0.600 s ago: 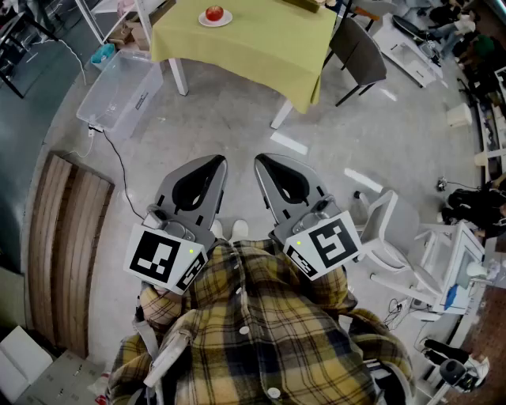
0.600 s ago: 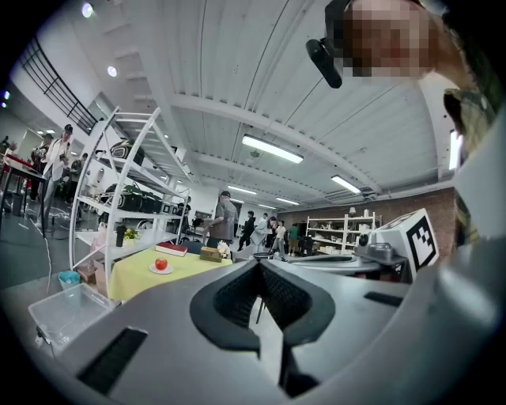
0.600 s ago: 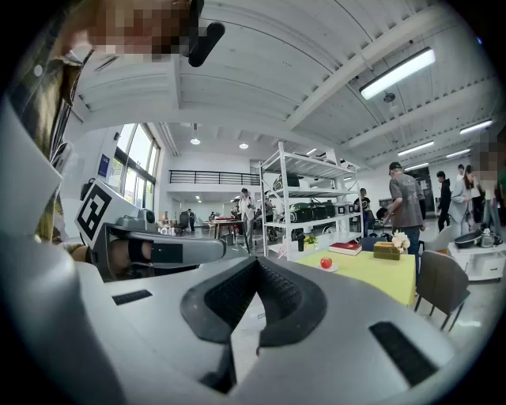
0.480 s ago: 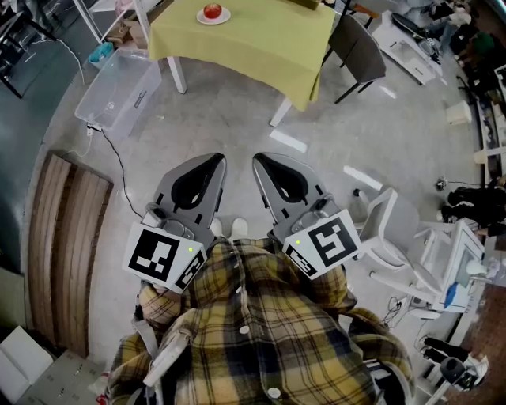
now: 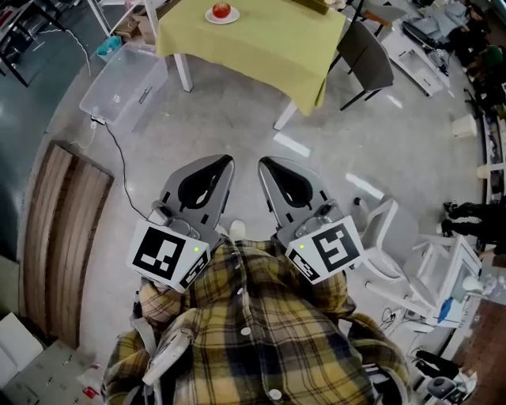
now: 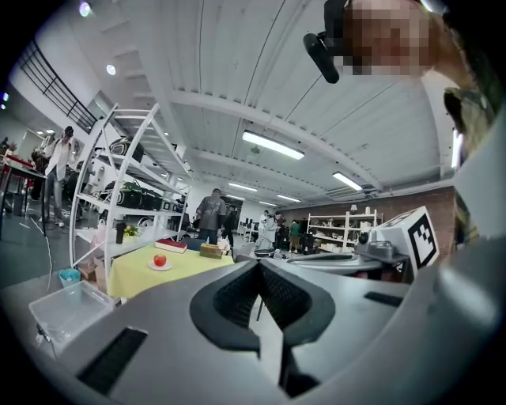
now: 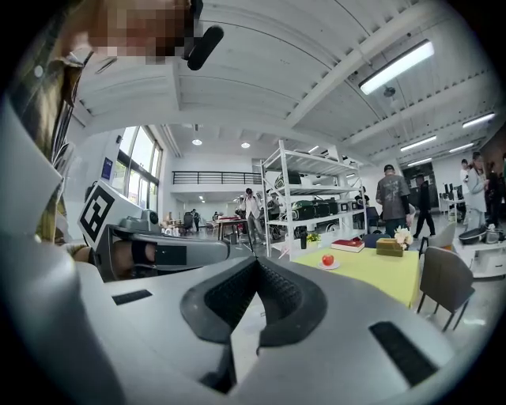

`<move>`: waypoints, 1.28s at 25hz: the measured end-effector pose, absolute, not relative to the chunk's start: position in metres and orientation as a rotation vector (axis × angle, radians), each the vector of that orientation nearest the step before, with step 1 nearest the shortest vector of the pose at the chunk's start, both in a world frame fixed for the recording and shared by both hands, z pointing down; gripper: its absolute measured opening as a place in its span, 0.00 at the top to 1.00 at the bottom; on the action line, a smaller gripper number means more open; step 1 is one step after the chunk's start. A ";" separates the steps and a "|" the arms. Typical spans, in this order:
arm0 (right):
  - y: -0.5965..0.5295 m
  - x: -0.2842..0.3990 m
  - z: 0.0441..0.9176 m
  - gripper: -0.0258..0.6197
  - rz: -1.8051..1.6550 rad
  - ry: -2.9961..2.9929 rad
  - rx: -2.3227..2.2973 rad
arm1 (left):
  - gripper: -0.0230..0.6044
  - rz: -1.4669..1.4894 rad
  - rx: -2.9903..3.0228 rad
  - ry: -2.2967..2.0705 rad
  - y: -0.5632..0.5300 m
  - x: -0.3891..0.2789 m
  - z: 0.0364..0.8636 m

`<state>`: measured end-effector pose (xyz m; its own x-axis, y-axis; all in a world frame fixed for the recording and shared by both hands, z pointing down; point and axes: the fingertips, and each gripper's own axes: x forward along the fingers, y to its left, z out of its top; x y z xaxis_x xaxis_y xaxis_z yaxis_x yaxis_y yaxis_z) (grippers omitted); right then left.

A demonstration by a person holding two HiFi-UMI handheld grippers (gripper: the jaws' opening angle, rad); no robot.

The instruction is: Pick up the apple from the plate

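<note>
Grey concrete floor (image 5: 237, 119) is seen under & ahead of both grippers. A table (image 5: 261, 43) w/ yellow-green cloth is set well ahead of the tips, well apart from them. A clear plastic bin (image 5: 122, 83) is placed on the floor ahead-left of the L gripper (image 5: 225, 162), beside the table. A dark chair (image 5: 368, 55) is parked ahead-right of the R gripper (image 5: 267, 164), at the table's other side. Both grippers are held side by side, near each other, approx. level, tips pointed twd the table. L jaws are closed tip to tip, w/ nothing between; R jaws are likewise pressed together, empty. A white plate (image 5: 232, 19) is laid on the cloth, far ahead of both grippers. The red apple (image 5: 221, 9) is seated on the plate: left of the jaw tips in the L gripper view, right of them in the R gripper view.
</note>
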<state>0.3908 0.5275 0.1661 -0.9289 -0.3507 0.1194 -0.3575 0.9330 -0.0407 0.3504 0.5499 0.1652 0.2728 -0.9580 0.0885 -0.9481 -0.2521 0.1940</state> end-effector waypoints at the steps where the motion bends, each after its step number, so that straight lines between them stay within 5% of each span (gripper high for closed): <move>1: 0.527 0.391 0.168 0.96 0.097 -2.980 0.538 | 0.95 -0.070 2.325 -1.784 0.550 0.350 0.167; 16: 0.479 0.359 0.193 0.96 0.175 -2.945 0.496 | 0.95 -0.069 2.262 -1.800 0.505 0.311 0.182; 32: 0.355 0.216 0.179 0.96 0.143 -2.940 0.589 | 0.95 -0.039 2.383 -1.699 0.373 0.175 0.167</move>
<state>0.2164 0.3552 0.1789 -0.9136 -0.3760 0.1548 -0.3893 0.9188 -0.0658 0.1751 0.3727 0.1667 0.3333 -0.9373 0.1017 -0.9316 -0.3108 0.1885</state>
